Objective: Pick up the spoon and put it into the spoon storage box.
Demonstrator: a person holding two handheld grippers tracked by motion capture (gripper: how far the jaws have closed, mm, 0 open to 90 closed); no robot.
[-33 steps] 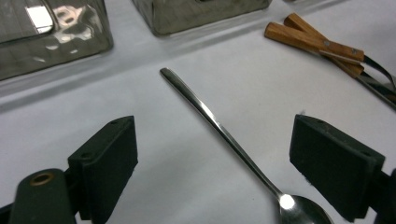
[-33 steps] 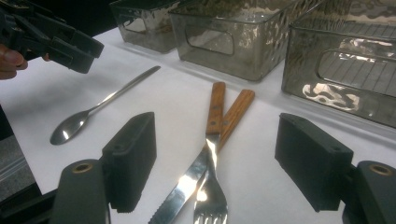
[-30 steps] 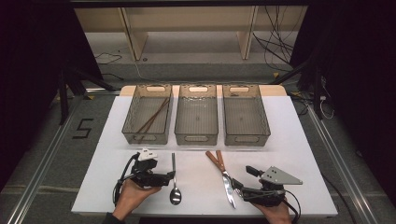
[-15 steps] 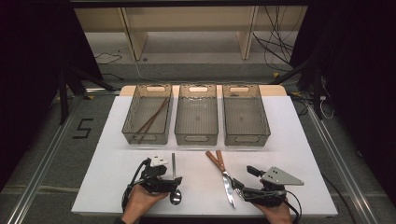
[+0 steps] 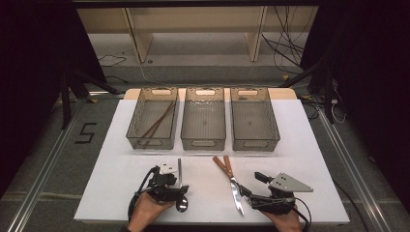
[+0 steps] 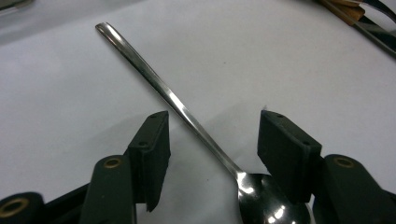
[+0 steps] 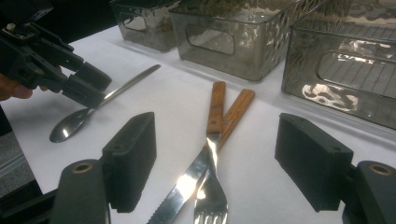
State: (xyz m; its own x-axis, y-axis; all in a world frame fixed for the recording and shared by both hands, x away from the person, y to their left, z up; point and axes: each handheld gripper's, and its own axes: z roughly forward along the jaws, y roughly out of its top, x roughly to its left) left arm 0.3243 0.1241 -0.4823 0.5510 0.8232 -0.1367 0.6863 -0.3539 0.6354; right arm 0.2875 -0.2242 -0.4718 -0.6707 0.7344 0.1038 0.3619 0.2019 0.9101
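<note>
Straddling the spoon [image 6: 196, 123], the left gripper [image 6: 212, 144] has its jaws spread, one on each side of the handle just above the bowl, neither visibly touching the metal. In the high view that left gripper [image 5: 169, 186] sits at about 7 o'clock on the white table [image 5: 309, 159], held by a hand [image 5: 147, 212], with the spoon [image 5: 180, 186] lying lengthwise, bowl toward the person. At roughly 5 o'clock the right gripper [image 5: 263, 198] rests low, jaws also spread wide. In its own view the right gripper [image 7: 222, 158] frames a knife [image 7: 208, 144] and fork [image 7: 219, 163], both with wooden handles, crossed and touching. Toward 12 o'clock stand three grey bins [image 5: 203, 118] side by side; the one at 11 o'clock holds chopsticks [image 5: 157, 123].
</note>
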